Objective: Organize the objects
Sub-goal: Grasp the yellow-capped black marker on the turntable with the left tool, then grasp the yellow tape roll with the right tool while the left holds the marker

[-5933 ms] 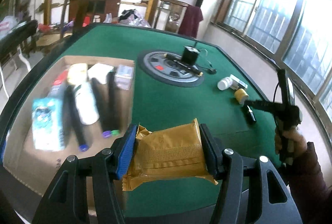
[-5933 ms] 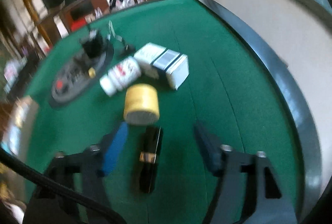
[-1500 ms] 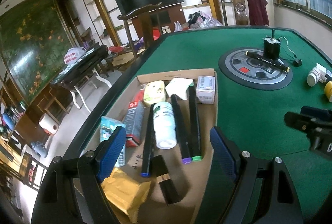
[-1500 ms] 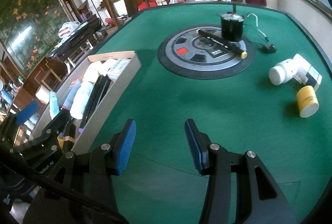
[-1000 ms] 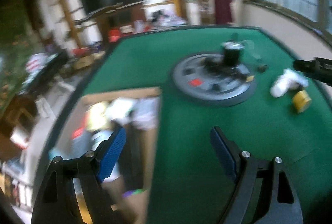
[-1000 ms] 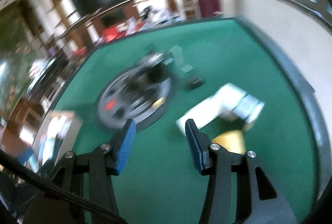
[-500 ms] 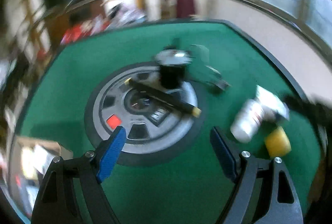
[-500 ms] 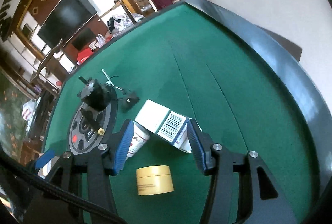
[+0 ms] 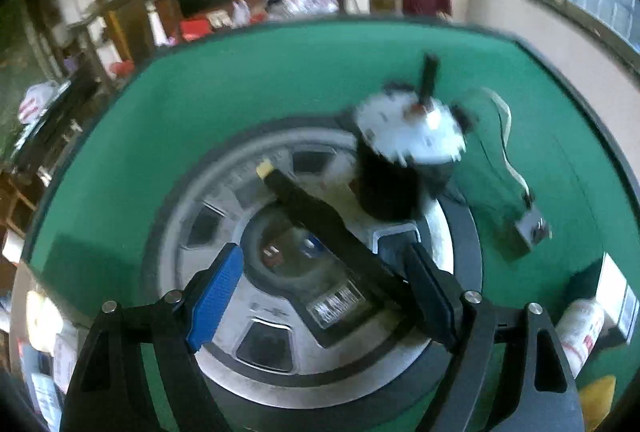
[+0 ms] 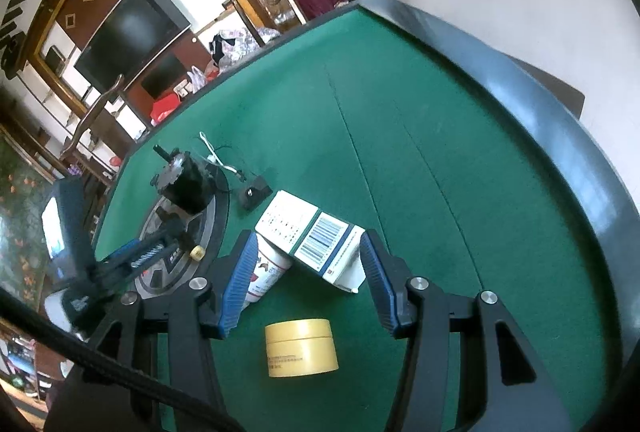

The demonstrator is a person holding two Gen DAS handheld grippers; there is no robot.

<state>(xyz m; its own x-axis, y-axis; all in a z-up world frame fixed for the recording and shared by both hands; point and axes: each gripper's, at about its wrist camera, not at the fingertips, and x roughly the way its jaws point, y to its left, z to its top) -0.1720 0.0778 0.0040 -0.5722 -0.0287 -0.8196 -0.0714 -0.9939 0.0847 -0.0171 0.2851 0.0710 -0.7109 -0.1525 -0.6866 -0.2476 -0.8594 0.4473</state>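
Two open fingers (image 9: pixel 216 296) astride the black marker (image 9: pixel 332 232).

the left gripper (image 9: pixel 320 296) has swung from the box (packet dropped there) over to the black pen (image 9: pixel 320 228).

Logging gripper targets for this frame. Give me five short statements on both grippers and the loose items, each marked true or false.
1. The left gripper is open over the black pen. True.
2. The right gripper is shut on the yellow jar. False: it is open and the jar lies free.
3. The white box leans on the white bottle. True.
4. The pen lies on bare green felt. False: on the round centre panel.
5. The jar lies on its side. True.
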